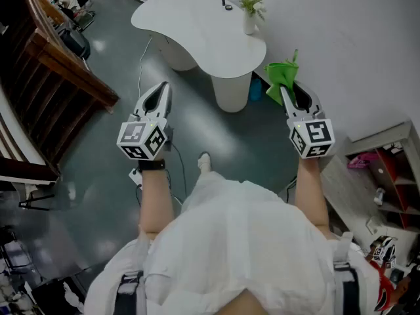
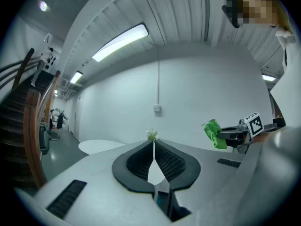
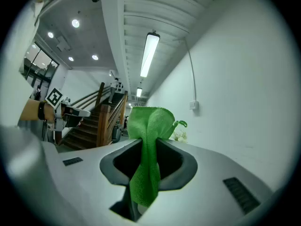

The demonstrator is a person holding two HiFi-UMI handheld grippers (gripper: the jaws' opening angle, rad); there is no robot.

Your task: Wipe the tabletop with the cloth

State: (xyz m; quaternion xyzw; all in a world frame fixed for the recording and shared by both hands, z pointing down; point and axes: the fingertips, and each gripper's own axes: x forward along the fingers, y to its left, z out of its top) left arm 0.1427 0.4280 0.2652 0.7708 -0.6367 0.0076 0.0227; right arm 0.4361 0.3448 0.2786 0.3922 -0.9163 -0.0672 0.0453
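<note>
One green microfibre cloth (image 1: 281,76) hung in our right gripper (image 1: 289,92), whose jaws were clamped on its middle, folds spilling above and below. The single white, kidney-shaped tabletop (image 1: 190,28) lay ahead and slightly left of that gripper, its long axis running away to the left. We judged the right hand the nearer to its close end. Our left gripper (image 1: 159,90), jaws together on nothing, stood farther off. One vase of flowers (image 1: 249,18) stood on the table.

White loose garment (image 1: 230,241), black wristband (image 1: 151,165); grey, black-jawed left tool (image 1: 159,92) and right tool (image 1: 293,92), checker-marked cubes (image 1: 142,140)
</note>
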